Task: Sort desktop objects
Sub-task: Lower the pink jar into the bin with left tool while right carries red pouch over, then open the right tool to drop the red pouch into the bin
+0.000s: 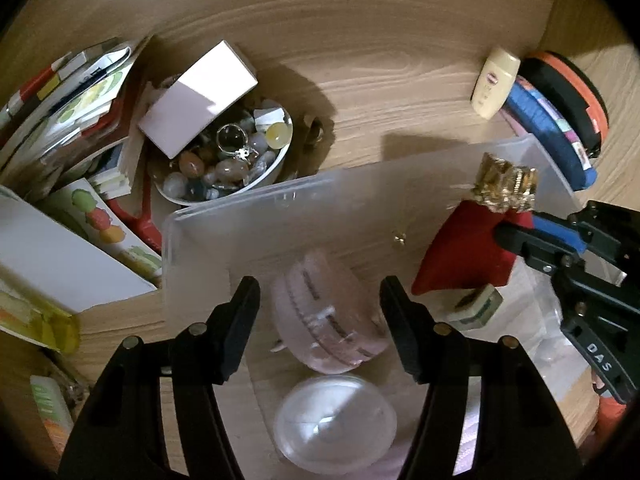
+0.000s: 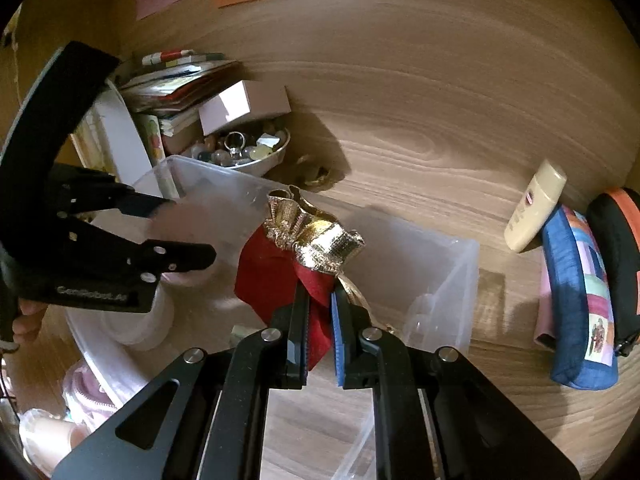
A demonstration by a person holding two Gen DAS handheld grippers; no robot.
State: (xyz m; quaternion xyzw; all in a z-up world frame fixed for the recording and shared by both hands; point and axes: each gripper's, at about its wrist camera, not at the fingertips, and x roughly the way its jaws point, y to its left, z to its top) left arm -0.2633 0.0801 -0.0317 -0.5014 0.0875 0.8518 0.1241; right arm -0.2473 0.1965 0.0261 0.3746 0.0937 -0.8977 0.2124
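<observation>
My right gripper (image 2: 319,300) is shut on a red cloth pouch (image 2: 276,272) with a gold ruffled top, holding it over the clear plastic bin (image 2: 448,276). The pouch (image 1: 464,252) and right gripper (image 1: 516,236) also show in the left wrist view. My left gripper (image 1: 320,292) is open and empty, hovering over the bin (image 1: 192,240) above a round pink case (image 1: 324,312) and a clear dome-shaped object (image 1: 336,424). A small white-and-green block (image 1: 478,308) lies in the bin below the pouch.
A white bowl of polished stones (image 1: 224,164) with a pale box (image 1: 200,96) on it stands behind the bin. Books and cards (image 1: 68,116) are stacked at left. A cream bottle (image 1: 494,82), a blue patchwork pouch (image 2: 580,308) and a black-orange case (image 1: 568,92) lie at right.
</observation>
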